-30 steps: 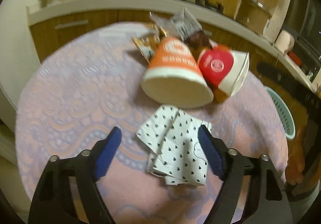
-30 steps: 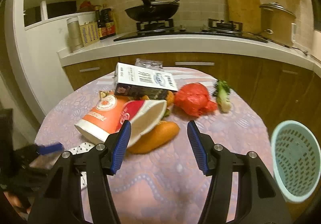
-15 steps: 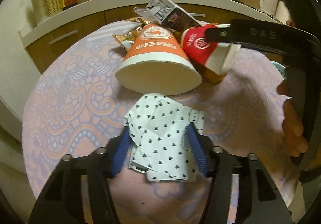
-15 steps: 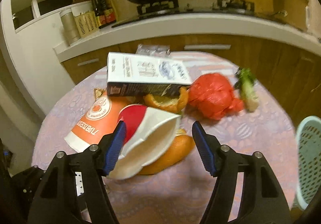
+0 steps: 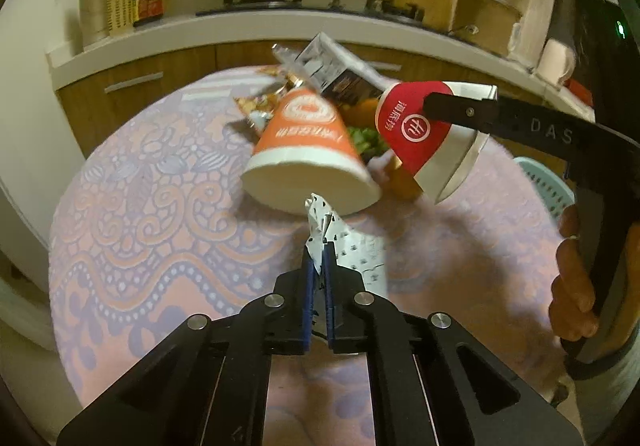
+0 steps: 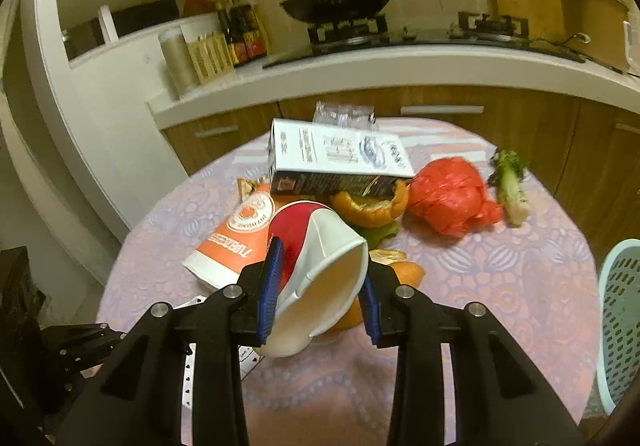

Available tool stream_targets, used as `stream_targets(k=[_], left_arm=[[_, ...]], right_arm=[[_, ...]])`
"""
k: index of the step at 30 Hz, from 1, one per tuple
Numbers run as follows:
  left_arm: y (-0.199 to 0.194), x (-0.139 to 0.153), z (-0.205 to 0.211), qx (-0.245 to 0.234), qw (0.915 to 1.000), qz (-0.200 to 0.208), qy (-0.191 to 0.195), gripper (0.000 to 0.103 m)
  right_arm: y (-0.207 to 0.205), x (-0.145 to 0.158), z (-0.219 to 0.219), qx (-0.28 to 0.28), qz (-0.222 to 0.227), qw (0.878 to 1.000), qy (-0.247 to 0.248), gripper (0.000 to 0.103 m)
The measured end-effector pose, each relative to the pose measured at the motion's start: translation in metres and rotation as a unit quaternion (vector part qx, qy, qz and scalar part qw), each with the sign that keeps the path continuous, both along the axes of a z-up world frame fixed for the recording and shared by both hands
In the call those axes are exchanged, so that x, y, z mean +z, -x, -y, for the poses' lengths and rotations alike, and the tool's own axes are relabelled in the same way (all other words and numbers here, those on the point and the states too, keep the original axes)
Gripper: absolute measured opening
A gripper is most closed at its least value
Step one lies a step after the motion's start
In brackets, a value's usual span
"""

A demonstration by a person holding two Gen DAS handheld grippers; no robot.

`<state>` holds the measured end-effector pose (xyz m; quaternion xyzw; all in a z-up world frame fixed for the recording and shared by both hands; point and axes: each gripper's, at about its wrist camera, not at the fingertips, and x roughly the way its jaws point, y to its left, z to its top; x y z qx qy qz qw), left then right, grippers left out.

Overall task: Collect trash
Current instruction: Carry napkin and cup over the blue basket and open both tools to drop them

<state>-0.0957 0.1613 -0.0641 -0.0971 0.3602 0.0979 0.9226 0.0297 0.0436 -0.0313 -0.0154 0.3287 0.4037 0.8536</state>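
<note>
Left tongs (image 5: 319,266) pinch the spotted paper (image 5: 344,246); right tongs (image 6: 318,284), just closing, squeeze the red cup (image 6: 320,266). Lift both clear of the bench (image 5: 160,206) without crushing further, then carry them to the basket (image 6: 620,326)

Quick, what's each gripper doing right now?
Left gripper: shut on the spotted paper.
Right gripper: just closed on the red cup.

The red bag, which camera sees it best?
The right wrist view: the red bag lies in plain sight on the table, beside the box. The left wrist view does not show it; cups block that spot.
</note>
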Motion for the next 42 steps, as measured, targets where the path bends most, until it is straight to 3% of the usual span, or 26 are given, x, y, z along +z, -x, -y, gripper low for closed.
stream_targets(k=[7,10,14,24,30,35,42], left_arm=[[0.003,0.031,0.029,-0.033,0.9986,0.042,-0.005,0.002],[-0.007,0.043,0.048,-0.048,0.9971,0.05,-0.032,0.002],[-0.027,0.055,0.07,-0.08,0.9942,0.062,-0.036,0.002],[-0.103,0.078,0.158,-0.205,0.9744,0.086,-0.037,0.002],[-0.142,0.069,0.214,-0.279,0.9562,0.086,-0.022,0.002],[-0.179,0.044,0.257,-0.317,0.9467,0.05,-0.021,0.002],[-0.218,0.003,0.301,-0.358,0.9327,0.001,-0.047,0.002]], right_arm=[[0.006,0.029,0.045,-0.038,0.039,0.998,-0.018,0.032],[0.005,0.037,0.067,-0.06,0.051,0.997,-0.02,0.032],[0.0,0.044,0.103,-0.098,0.064,0.993,-0.019,0.032],[-0.03,0.043,0.218,-0.219,0.064,0.973,-0.018,0.032],[-0.05,0.023,0.283,-0.286,0.045,0.957,-0.013,0.032],[-0.065,-0.007,0.323,-0.328,0.007,0.945,-0.012,0.032],[-0.083,-0.053,0.336,-0.371,-0.044,0.927,0.029,0.032]])
